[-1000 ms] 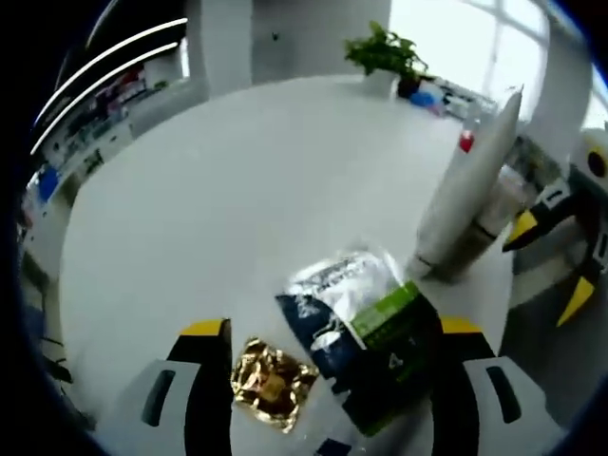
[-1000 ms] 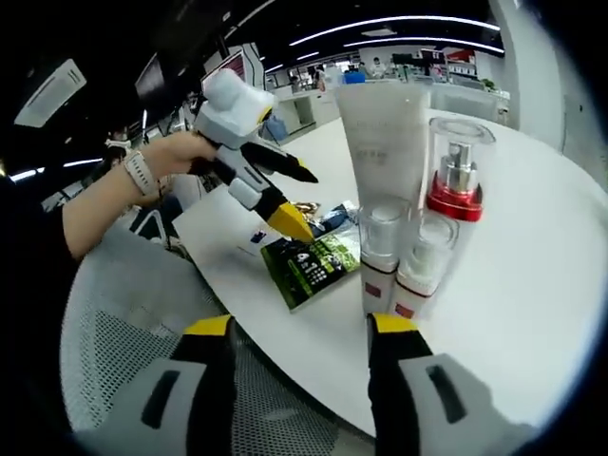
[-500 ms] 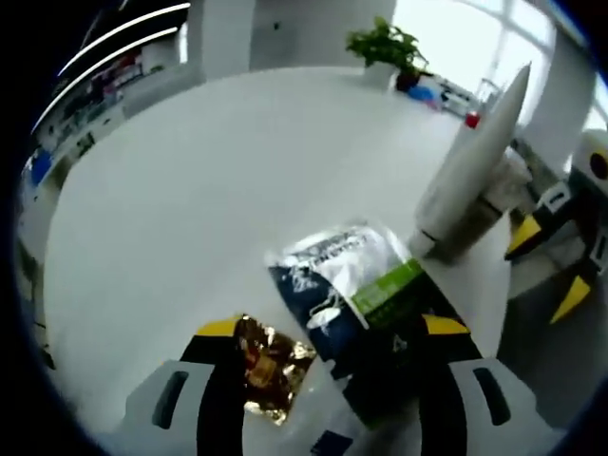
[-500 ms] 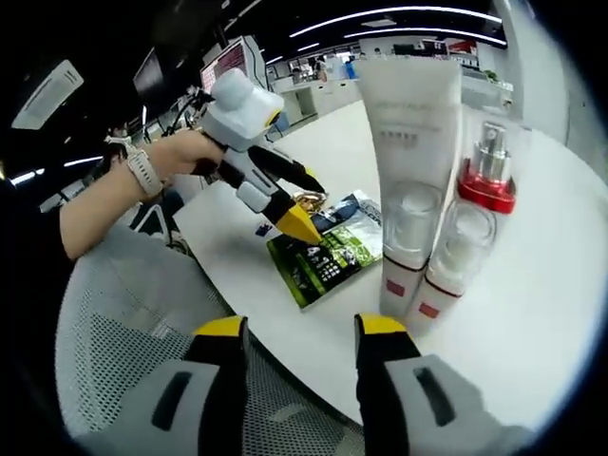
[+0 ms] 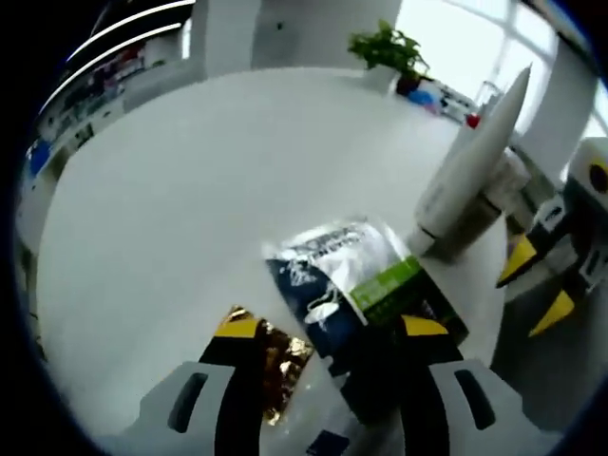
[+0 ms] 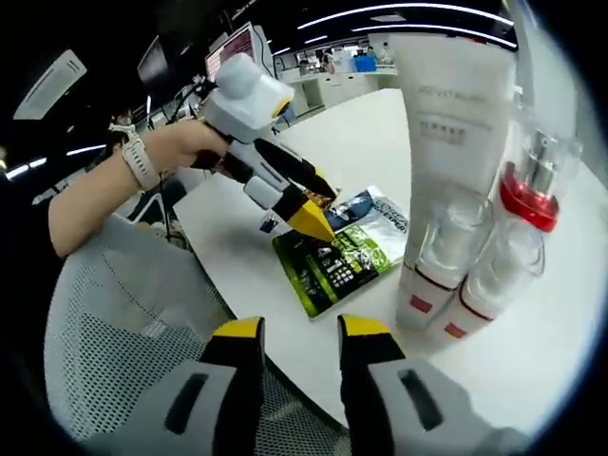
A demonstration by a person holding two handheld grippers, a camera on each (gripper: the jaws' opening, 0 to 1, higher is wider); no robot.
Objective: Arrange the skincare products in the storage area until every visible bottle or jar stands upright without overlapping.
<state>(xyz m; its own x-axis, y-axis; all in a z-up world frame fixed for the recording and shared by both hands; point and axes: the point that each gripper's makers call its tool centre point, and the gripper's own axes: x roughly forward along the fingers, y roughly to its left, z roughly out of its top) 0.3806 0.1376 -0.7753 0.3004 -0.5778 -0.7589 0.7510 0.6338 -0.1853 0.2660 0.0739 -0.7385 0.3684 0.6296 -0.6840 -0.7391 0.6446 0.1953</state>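
Observation:
A tall white tube (image 6: 456,104) stands cap-down on the round white table (image 5: 190,171). Beside it stand a pump bottle with a red collar (image 6: 532,190) and two small clear-capped bottles (image 6: 442,256). Flat sachets lie near the table edge: a blue, white and green one (image 5: 366,294), a dark green one (image 6: 337,266) and a gold foil one (image 5: 271,366). My left gripper (image 5: 331,328) is open, its jaws straddling the sachets. It appears as the left gripper (image 6: 318,199) in the right gripper view. My right gripper (image 6: 302,328) is open and empty, off the table edge.
A person's hand with a wristwatch (image 6: 142,161) holds the left gripper. A grey mesh chair (image 6: 104,332) sits below the table edge. A potted plant (image 5: 385,47) stands at the far side. The right gripper (image 5: 537,285) hangs beyond the white tube (image 5: 465,171).
Both grippers' jaws have narrowed. The left gripper has come down closer over the sachets. The right gripper view has shifted, so the bottles now sit further right.

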